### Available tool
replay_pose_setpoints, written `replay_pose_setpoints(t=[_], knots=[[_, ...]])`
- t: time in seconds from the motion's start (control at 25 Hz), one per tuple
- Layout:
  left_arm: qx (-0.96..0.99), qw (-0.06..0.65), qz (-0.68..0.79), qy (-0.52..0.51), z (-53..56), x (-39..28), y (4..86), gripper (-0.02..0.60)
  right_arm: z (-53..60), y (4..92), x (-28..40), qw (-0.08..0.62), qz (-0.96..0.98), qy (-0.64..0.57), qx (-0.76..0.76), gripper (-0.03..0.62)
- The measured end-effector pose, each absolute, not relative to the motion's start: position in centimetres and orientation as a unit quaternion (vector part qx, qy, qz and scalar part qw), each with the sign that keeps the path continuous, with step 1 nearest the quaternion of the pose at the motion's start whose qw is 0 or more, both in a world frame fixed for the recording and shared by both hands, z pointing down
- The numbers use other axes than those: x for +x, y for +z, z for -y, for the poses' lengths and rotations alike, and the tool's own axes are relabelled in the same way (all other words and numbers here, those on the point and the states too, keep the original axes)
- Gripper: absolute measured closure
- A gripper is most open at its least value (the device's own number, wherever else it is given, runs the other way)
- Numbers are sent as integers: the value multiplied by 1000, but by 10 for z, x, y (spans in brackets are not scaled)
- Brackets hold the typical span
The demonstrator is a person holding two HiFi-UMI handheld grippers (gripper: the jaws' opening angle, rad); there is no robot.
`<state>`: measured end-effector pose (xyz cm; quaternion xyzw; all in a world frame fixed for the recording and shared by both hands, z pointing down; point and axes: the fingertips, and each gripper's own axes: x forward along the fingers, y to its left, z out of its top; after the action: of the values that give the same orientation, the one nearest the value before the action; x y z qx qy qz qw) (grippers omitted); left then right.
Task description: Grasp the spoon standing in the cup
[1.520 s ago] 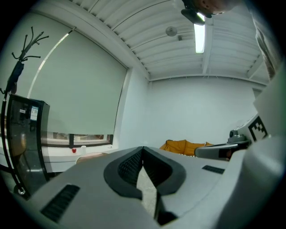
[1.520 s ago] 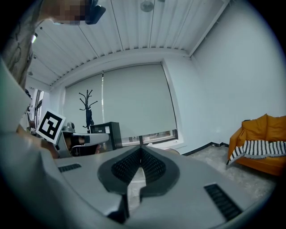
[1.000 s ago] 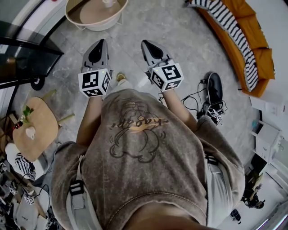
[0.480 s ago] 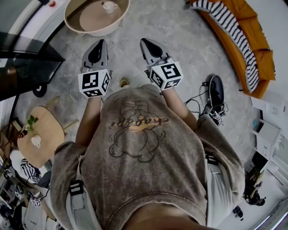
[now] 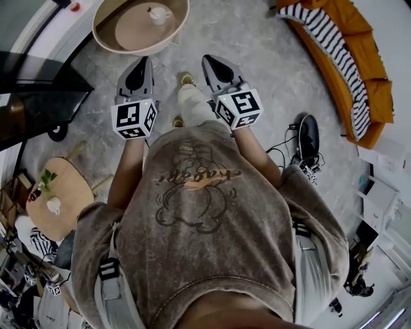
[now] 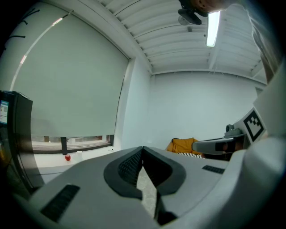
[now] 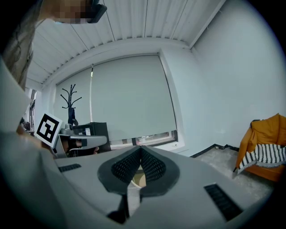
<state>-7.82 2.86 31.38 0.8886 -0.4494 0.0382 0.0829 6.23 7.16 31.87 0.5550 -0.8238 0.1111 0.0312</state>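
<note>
A white cup [image 5: 158, 14] stands on a round beige table with a raised rim [image 5: 106, 35] at the top of the head view; a spoon in it is too small to make out. My left gripper [image 5: 137, 69] and right gripper [image 5: 215, 66] are held side by side in front of the person's chest, well short of the table. Both are shut with nothing between the jaws. In the left gripper view the pads [image 6: 134, 165] meet at the tip, and in the right gripper view the pads [image 7: 152, 166] meet too. A sliver of the table [image 7: 139, 179] shows through the right jaws.
An orange sofa [image 5: 363, 77] with a striped blanket runs along the right. A small wooden side table [image 5: 54, 193] with a plant stands at the left, behind it a dark cabinet [image 5: 32, 96]. Cables and a black device [image 5: 307, 138] lie on the floor at the right. The person's leg [image 5: 191, 103] is between the grippers.
The person has stepped forward: the round table with the cup has come further into view, and a leg has swung forward between the grippers. Both grippers stay shut.
</note>
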Motion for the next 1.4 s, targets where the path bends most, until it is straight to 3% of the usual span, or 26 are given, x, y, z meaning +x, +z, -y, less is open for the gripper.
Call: replay_pose_setpoints(t=[1.4], knots=[[856,89,510,19,231,-40,329,565,222,332,91,28,890,114,441,577]])
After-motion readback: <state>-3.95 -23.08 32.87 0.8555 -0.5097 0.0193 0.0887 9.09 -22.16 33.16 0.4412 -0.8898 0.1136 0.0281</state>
